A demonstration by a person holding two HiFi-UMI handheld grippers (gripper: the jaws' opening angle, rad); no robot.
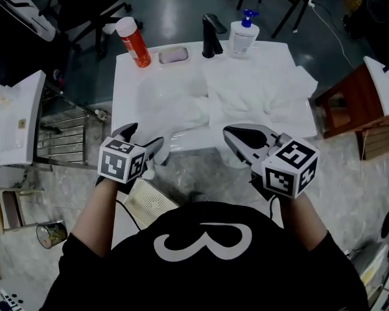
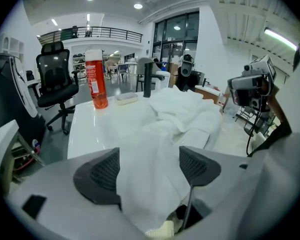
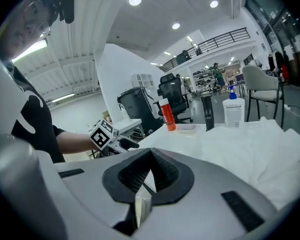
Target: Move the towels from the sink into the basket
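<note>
**Between the left fingers, a towel lies unpinched**

Beyond both pairs of fingers, the towels (image 1: 246, 99) are heaped in the sink (image 1: 157, 86). The left gripper (image 1: 142, 139) has its fingers (image 2: 97, 171) spread wide. A fold of towel (image 2: 150, 179) is draped between them, and neither pad presses on it. The right gripper (image 1: 232, 135) has its fingers (image 3: 162, 171) pressed together on nothing, just short of the heap. The step in hand looks like a pick-up. Next, the left fingers should close on that fold and lift it clear. No basket is plainly in view, so it must be found first.
</note>
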